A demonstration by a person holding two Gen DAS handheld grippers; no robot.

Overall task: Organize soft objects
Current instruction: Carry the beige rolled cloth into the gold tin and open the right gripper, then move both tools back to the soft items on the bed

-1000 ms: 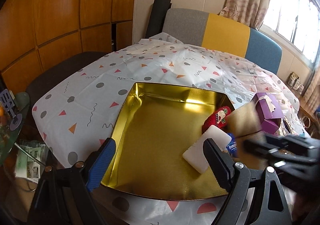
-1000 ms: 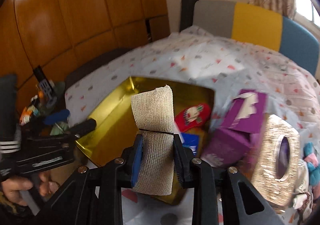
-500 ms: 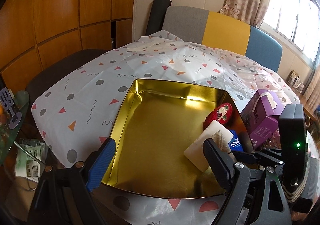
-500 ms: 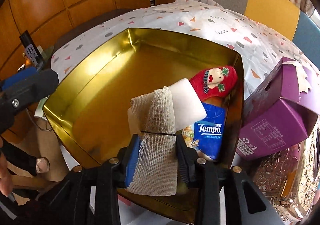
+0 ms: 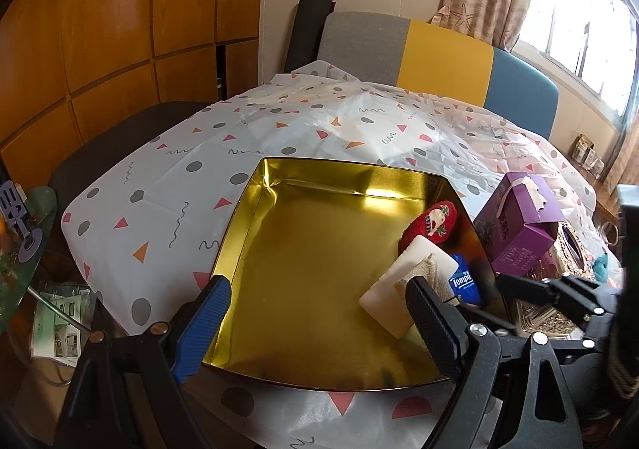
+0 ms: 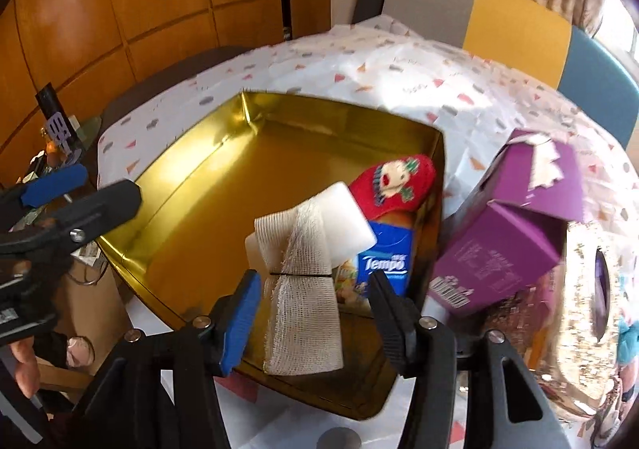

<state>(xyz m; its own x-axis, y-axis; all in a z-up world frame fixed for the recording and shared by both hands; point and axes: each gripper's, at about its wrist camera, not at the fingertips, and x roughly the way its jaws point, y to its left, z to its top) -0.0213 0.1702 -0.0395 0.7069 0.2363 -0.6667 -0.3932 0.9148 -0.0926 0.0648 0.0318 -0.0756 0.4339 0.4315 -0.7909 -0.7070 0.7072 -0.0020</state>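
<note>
Where tin [image 6: 191, 173] gleams — four soft items.

Right hand-held gripper [image 6: 313, 313]: jaws have just been opening, pads now clear of the gauze roll [image 6: 299, 289] between them. The roll, earlier clamped above the gold tin [image 6: 199, 185], now leans on the white sponge [image 6: 339, 217] inside it.

I read "Tempo" on the blue tissue pack [image 6: 385, 261], just ahead of my right tongs. The purple box's [image 6: 495, 261] print is illegible.
</note>
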